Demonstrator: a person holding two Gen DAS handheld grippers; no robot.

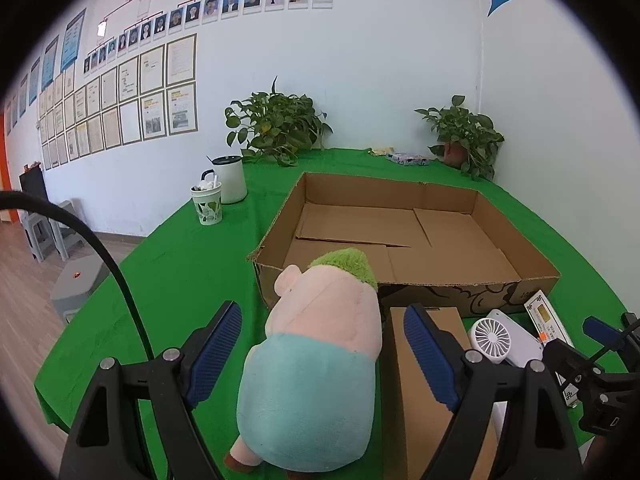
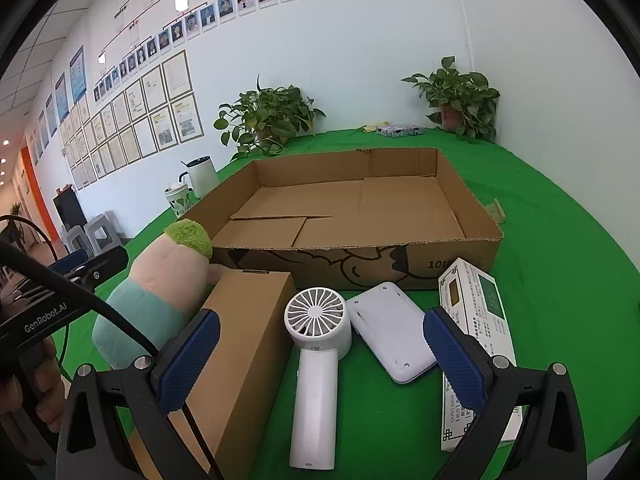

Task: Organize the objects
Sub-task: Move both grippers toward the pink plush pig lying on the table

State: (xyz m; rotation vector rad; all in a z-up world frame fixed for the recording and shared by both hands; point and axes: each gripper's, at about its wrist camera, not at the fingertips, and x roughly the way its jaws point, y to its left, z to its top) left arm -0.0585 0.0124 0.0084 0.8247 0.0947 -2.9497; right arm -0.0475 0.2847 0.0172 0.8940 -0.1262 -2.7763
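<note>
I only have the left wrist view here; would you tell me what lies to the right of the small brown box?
Observer: A white handheld fan lies flat beside the small brown box, head toward the big cardboard tray.
Operator: Anything beyond the fan?
Observer: A white rounded device, then a white printed carton.
Operator: Is the right gripper holding anything?
Observer: No, the right gripper is open above the fan.
</note>
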